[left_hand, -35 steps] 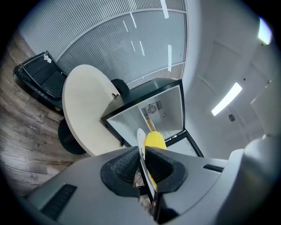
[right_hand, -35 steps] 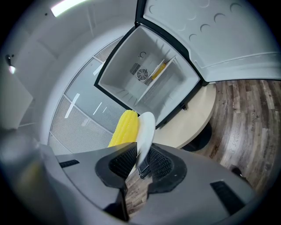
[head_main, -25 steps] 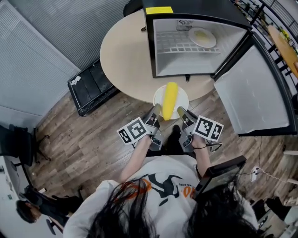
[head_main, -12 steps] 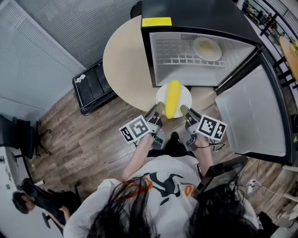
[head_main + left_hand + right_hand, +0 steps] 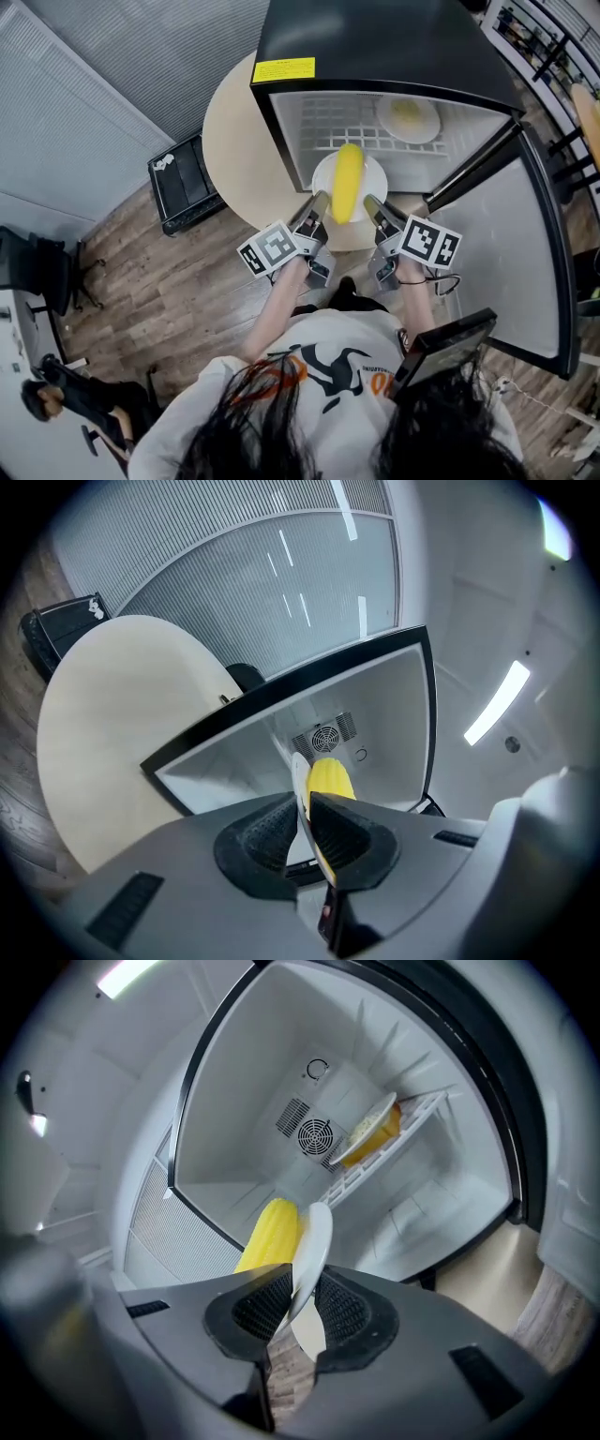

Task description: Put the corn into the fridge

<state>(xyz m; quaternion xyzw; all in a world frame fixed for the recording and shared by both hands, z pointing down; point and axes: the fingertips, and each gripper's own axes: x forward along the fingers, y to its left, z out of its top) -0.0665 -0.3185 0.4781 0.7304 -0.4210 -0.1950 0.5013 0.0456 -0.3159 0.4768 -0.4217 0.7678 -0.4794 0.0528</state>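
At fridge (image 5: 375,56) mouth; left gripper (image 5: 318,202) and right gripper (image 5: 371,204) each pinched plate (image 5: 323,178) rim; corn (image 5: 348,181) lay loose, probably rolls; keep level

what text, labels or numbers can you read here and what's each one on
Yellow label on the fridge top: print too small to read.
Shirt print: orange letters, partly hidden, unreadable.
Square markers: black-and-white patterns, no letters.
Nothing else carries text.
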